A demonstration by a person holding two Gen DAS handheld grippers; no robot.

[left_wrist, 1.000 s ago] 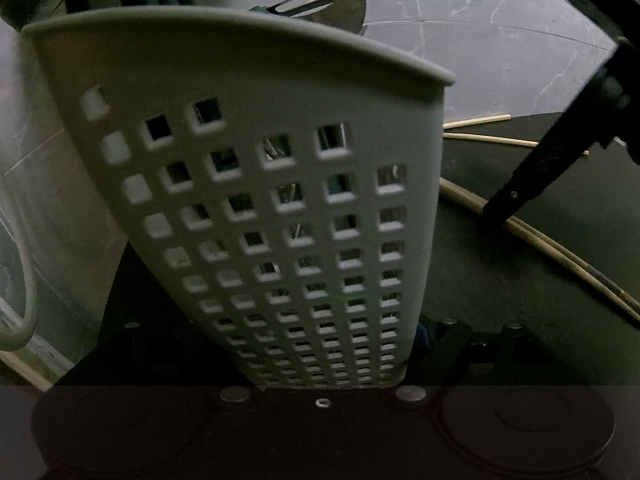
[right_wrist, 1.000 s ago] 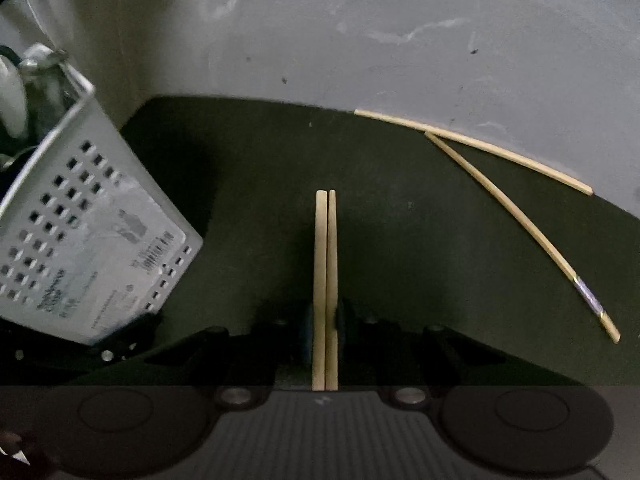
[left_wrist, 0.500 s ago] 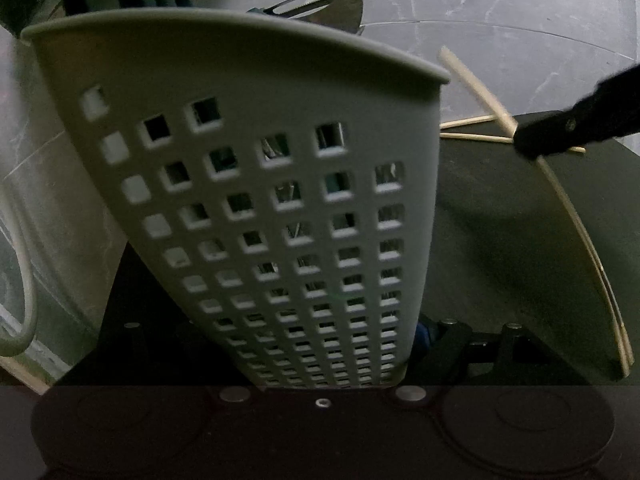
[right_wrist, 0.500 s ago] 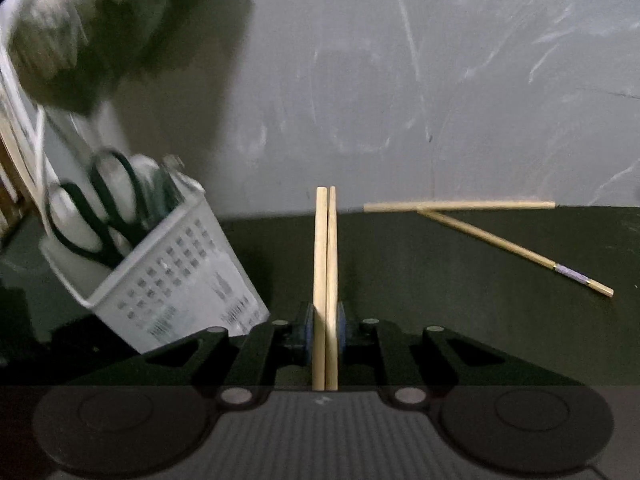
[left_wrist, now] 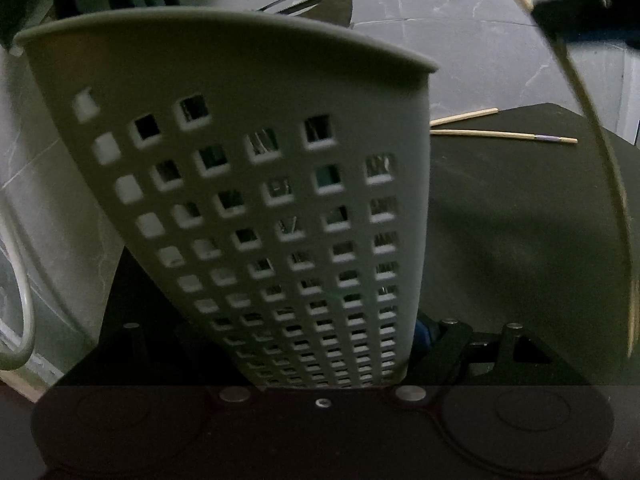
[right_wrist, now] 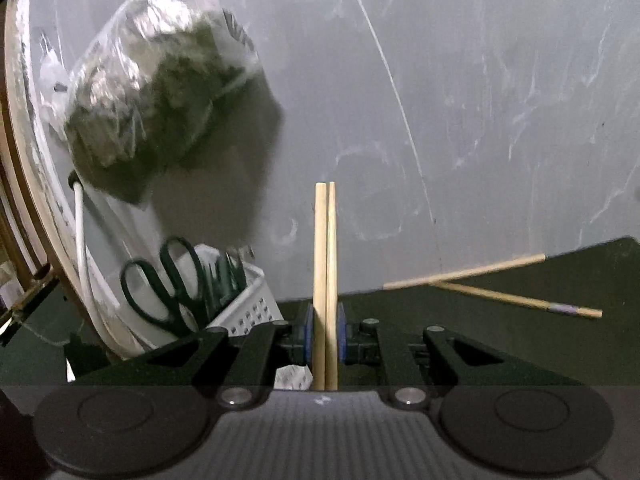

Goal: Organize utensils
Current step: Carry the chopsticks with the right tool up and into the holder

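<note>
Right view only: scissors [right_wrist: 160,284] handles-up in white basket [right_wrist: 256,308], tilted, at left; plastic bag [right_wrist: 156,92] hanging on wall above. Right gripper [right_wrist: 325,328] clamped narrow on pair of chopsticks [right_wrist: 325,264], sticks upright, side by side. Two loose chopsticks [right_wrist: 492,284] crossed on dark mat [right_wrist: 520,344].

Left view only: basket [left_wrist: 256,184] wall fills frame, tilted, wedged between fingers of left gripper [left_wrist: 320,364]; jaws easing apart, basket still between them. Right gripper at top right, raised, chopsticks [left_wrist: 600,152] trailing down.

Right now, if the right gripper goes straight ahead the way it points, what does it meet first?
Probably the grey wall. The right gripper, shut on a pair of chopsticks, aims above the dark table; the white basket sits off to the left. Depth is unclear, so this is a judgement.
</note>
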